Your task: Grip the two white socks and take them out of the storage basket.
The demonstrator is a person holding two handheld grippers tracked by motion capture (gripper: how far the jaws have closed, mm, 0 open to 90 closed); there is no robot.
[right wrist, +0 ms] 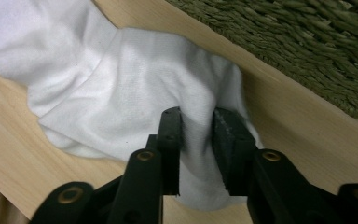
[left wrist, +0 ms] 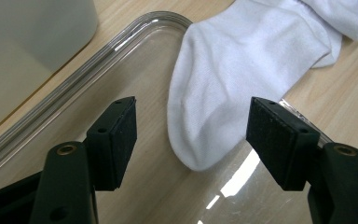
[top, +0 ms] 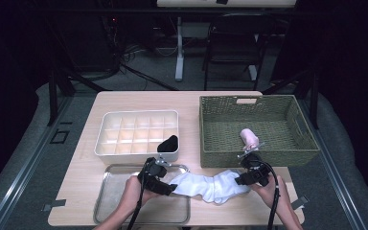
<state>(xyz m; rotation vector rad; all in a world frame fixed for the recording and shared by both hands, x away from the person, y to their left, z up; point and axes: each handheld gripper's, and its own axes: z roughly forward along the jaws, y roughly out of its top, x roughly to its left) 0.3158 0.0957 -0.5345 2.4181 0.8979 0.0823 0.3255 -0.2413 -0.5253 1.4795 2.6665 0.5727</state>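
Observation:
A white sock (top: 206, 185) lies stretched across the table's front, one end over the corner of a clear tray (top: 110, 196). In the left gripper view the sock's toe end (left wrist: 223, 88) rests on the tray between the jaws, which stand apart and clear of it. My left gripper (top: 168, 188) is open at that end. At the other end my right gripper (top: 243, 180) is shut on the sock (right wrist: 135, 102); its pads (right wrist: 170, 140) pinch a fold of white cloth (right wrist: 196, 140) near the basket's front wall.
A white divided box (top: 136, 132) with a black sock (top: 168, 143) in its near right cell stands behind the tray. A green woven basket (top: 254, 153) at the right holds a pink roll (top: 249, 137). The table's front edge is near my hands.

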